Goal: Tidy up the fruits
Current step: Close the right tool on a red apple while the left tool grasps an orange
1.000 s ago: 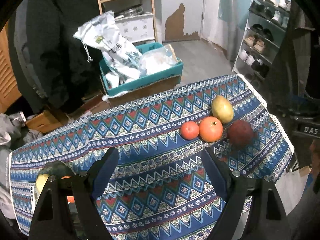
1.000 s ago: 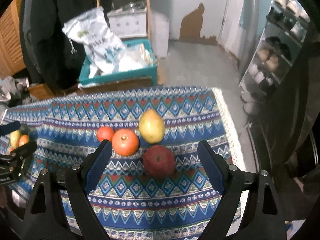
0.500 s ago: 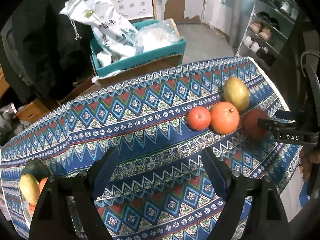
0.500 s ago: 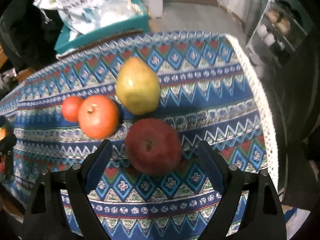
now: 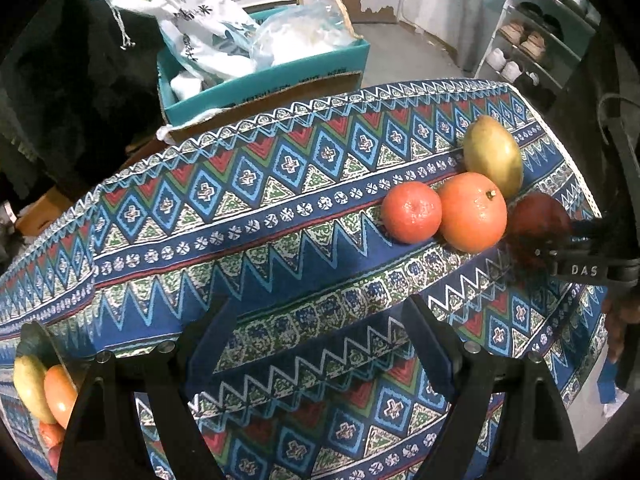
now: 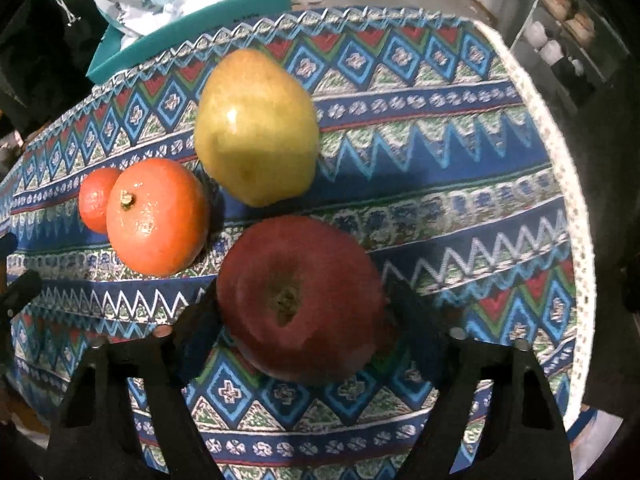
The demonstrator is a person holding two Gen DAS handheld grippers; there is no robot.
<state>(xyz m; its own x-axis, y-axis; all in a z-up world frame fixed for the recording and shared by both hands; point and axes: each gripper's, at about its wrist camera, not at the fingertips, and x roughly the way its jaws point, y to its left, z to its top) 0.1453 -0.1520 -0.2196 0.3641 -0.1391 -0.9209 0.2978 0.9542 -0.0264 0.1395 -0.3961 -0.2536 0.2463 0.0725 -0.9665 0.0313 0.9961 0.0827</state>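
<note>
Right claw [image 6: 304,312] is spread wide around the dark red round apple [image 6: 300,300]; one finger on each side, pads near the skin, contact unclear. Apple sits on the surface covered with the blue patterned geometric tablecloth [image 6: 460,184], stem dimple facing the camera.

Just behind the apple lies the yellow-green pear-shaped fruit [image 6: 256,128], tilted on its side. Left of the apple is the large orange round citrus with a stem nub [image 6: 156,216], and touching that, farther left, the smaller orange-red round fruit [image 6: 94,200]. All four cluster near the surface's right end, close to its white fringed edge.

Left claw [image 5: 320,344] hangs spread over bare cloth, nothing between its fingers, well apart from the fruit cluster. In the left view the right claw's black finger marked "DAS" [image 5: 584,268] overlaps the apple [image 5: 536,220]. Same view, lower left edge: a dark plate [image 5: 36,340] carrying a yellow-green fruit [image 5: 28,384] and an orange fruit [image 5: 60,392], touching.

Behind the surface stands a teal cardboard box [image 5: 280,80] stuffed with white plastic bags [image 5: 200,28]. Shoe rack [image 5: 532,40] at far right.
</note>
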